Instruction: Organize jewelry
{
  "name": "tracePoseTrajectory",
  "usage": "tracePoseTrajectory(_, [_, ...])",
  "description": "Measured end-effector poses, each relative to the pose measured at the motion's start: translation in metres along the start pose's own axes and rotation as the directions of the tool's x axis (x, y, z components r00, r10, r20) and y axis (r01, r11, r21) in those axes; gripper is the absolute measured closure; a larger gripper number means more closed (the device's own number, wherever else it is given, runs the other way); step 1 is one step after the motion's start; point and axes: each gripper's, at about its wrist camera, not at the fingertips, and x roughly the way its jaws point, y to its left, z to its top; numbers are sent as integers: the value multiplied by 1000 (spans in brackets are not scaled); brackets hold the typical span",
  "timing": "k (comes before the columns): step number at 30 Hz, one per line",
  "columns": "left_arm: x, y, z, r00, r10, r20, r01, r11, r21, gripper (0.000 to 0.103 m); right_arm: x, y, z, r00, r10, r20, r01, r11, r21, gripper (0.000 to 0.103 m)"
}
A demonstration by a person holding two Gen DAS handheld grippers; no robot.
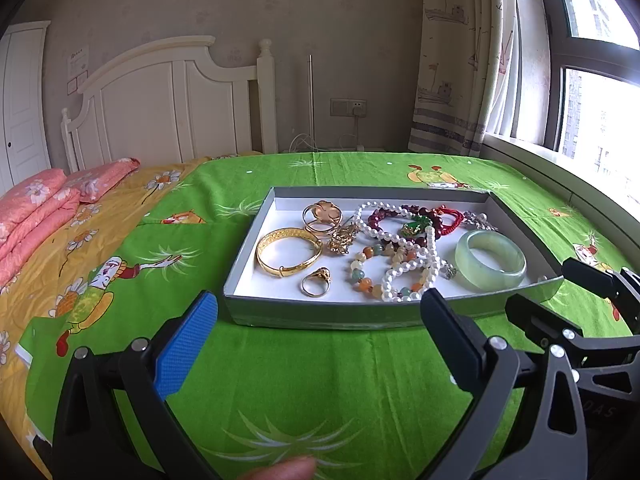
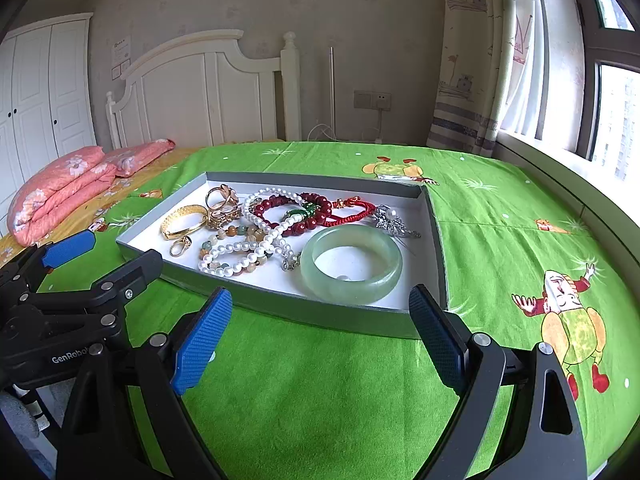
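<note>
A shallow grey tray (image 1: 256, 216) with a white floor lies on the green bedspread and holds jewelry. In it are a gold bangle (image 1: 289, 251), a gold ring (image 1: 316, 282), a pearl necklace (image 1: 404, 240), a dark red bead bracelet (image 1: 400, 216), a red cord bracelet (image 1: 450, 220) and a jade bangle (image 1: 490, 260). The tray (image 2: 434, 240) and jade bangle (image 2: 351, 264) also show in the right wrist view. My left gripper (image 1: 320, 312) is open and empty just before the tray's near edge. My right gripper (image 2: 320, 312) is open and empty, close to the jade bangle.
The green cartoon bedspread (image 1: 304, 376) covers the bed. Folded pink quilts (image 1: 36, 208) lie at the far left. A white headboard (image 1: 168, 96) stands behind. A curtain (image 1: 460, 56) and window (image 1: 592, 112) are on the right.
</note>
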Motion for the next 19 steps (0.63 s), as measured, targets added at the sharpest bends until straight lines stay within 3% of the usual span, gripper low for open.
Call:
tracePoseTrajectory(9, [6,5,0,999,25,-46,-26,1000,-10,2,0,0,0,1000,1,0,-1,1000,0,17])
tracePoseTrajectory(13, [8,13,1,996,-13,-85,9,999,-49,2,-1,0,-2,1000,0,-21,0,1000,3,17])
tracePoseTrajectory(15, [8,18,-2,988,-18,-156,9,998,-62,2,-3,0,-8,996,38,-87,-37,999,20,17])
tracePoseTrajectory(19, [5,21,-22,954,-8,-300,2,1000,-22,2,0,7,-23,975,55,-216,-58,998,-5,17])
